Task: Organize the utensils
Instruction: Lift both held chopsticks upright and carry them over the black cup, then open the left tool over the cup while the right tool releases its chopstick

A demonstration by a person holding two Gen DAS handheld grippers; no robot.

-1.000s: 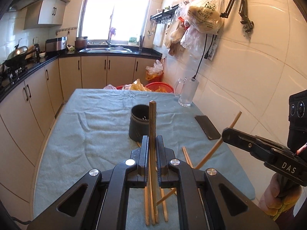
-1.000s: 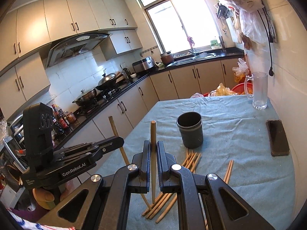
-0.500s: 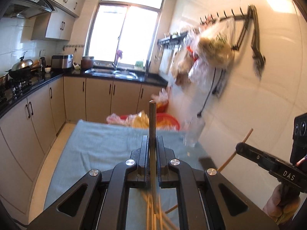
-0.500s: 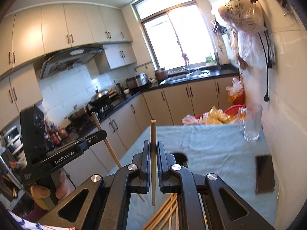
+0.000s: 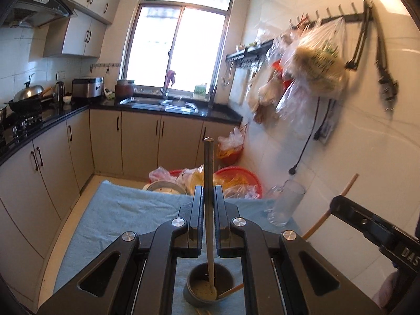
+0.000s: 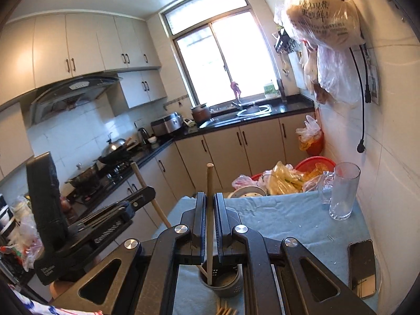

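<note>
Chopsticks sit pinched upright in both my grippers: the left gripper (image 5: 208, 204) has its fingers closed on one chopstick (image 5: 209, 183), the right gripper (image 6: 210, 207) on another (image 6: 209, 197). Both lower tips dip into the dark holder cup (image 5: 208, 286) standing on the bench (image 5: 113, 215), whose cloth is blue. More chopsticks lie beside the cup toward the near edge. A glass mug (image 6: 341, 191) stands at the far right corner, a phone (image 6: 362, 267) along the right edge.
</note>
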